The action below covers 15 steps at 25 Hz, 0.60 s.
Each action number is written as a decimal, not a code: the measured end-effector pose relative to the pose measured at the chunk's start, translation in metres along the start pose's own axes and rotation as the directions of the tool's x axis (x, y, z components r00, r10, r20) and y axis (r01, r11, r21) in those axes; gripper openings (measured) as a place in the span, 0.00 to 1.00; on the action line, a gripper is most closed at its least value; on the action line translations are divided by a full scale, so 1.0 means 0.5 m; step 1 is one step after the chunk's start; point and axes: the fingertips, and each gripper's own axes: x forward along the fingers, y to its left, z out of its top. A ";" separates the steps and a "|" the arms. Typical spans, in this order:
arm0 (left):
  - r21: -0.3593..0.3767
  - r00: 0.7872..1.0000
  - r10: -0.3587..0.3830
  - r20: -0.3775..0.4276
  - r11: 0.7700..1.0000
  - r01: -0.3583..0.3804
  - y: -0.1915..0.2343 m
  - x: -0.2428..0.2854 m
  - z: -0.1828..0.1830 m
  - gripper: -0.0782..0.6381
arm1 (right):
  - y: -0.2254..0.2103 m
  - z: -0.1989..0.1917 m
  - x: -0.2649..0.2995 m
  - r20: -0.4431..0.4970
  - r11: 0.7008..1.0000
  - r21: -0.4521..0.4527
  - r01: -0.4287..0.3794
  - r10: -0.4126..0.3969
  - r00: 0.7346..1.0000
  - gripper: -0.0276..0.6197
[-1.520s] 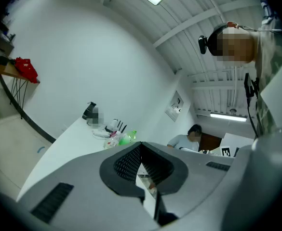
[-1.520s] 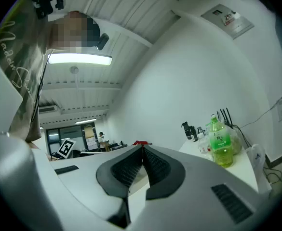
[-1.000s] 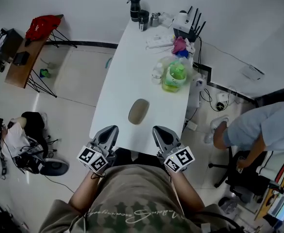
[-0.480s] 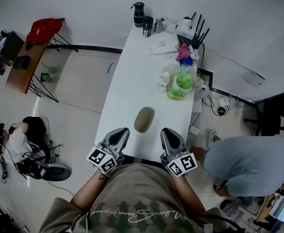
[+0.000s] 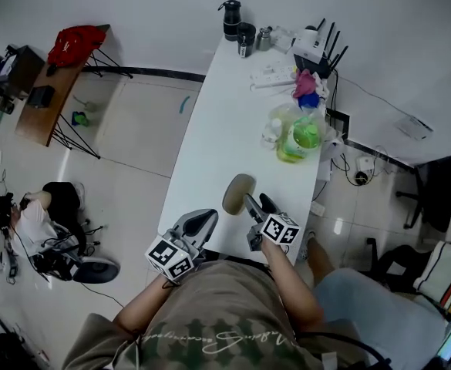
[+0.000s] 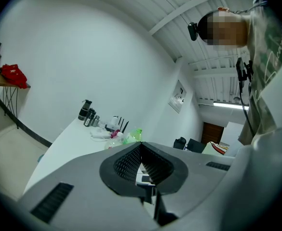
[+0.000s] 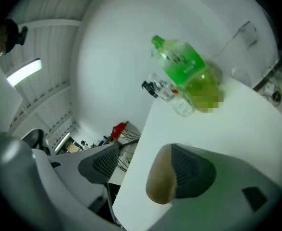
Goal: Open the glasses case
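The tan oval glasses case (image 5: 238,193) lies closed on the near part of the long white table (image 5: 225,122). My right gripper (image 5: 257,203) is rolled on its side at the case's near right end, and its jaws are opening. In the right gripper view the case (image 7: 160,183) lies between the jaws, close against the right-hand pad (image 7: 194,173), and the other pad (image 7: 102,163) stands well apart from it; that gripper (image 7: 145,149) grips nothing. My left gripper (image 5: 202,220) hovers at the table's near edge, left of the case, shut and empty (image 6: 141,147).
A green bottle (image 5: 304,135) in a clear bag stands mid-table on the right. Black flasks (image 5: 231,19), a router (image 5: 318,45) and a power strip (image 5: 275,77) crowd the far end. A person sits on the floor at left (image 5: 32,222); another is at lower right (image 5: 379,322).
My right gripper has dropped toward the table, rolled onto its side and spread its jaws beside the case. The left gripper stays shut and has barely shifted. The person at right has moved nearer.
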 end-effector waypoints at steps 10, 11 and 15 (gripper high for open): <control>-0.016 1.000 -0.019 -0.019 1.000 0.019 0.007 0.012 -0.019 0.12 | -0.126 -0.116 0.154 -0.179 0.983 0.099 0.154 -0.135 0.975 0.61; -0.020 1.000 -0.016 -0.020 1.000 0.016 0.007 0.013 -0.019 0.12 | -0.133 -0.123 0.160 -0.186 0.980 0.109 0.165 -0.143 0.972 0.61; -0.018 1.000 -0.001 -0.026 1.000 0.001 0.010 0.014 -0.016 0.12 | -0.136 -0.136 0.186 -0.205 0.978 0.091 0.188 -0.167 0.964 0.61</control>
